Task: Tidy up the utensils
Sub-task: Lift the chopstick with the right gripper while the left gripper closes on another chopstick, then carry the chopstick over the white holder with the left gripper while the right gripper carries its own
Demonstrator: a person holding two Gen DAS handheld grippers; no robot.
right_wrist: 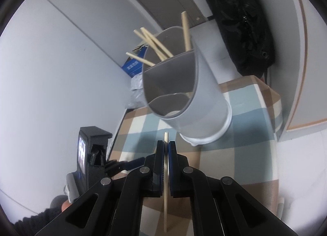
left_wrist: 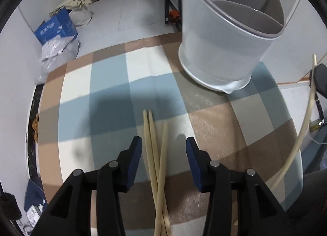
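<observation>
In the left wrist view, three pale wooden chopsticks lie crossed on the checked tablecloth. My left gripper stands open over them, a blue pad on each side and neither touching the wood. A grey divided utensil holder stands further back on the right. In the right wrist view my right gripper is shut on a single chopstick, which runs lengthwise between the pads with its tip poking out in front. The holder is just ahead of it, with several chopsticks in its rear compartment. Its near compartments look empty.
The checked tablecloth ends at the table's far and left edges. On the floor beyond are a blue box and bags. A black bag hangs by the wall. The left gripper's housing is at the right view's lower left.
</observation>
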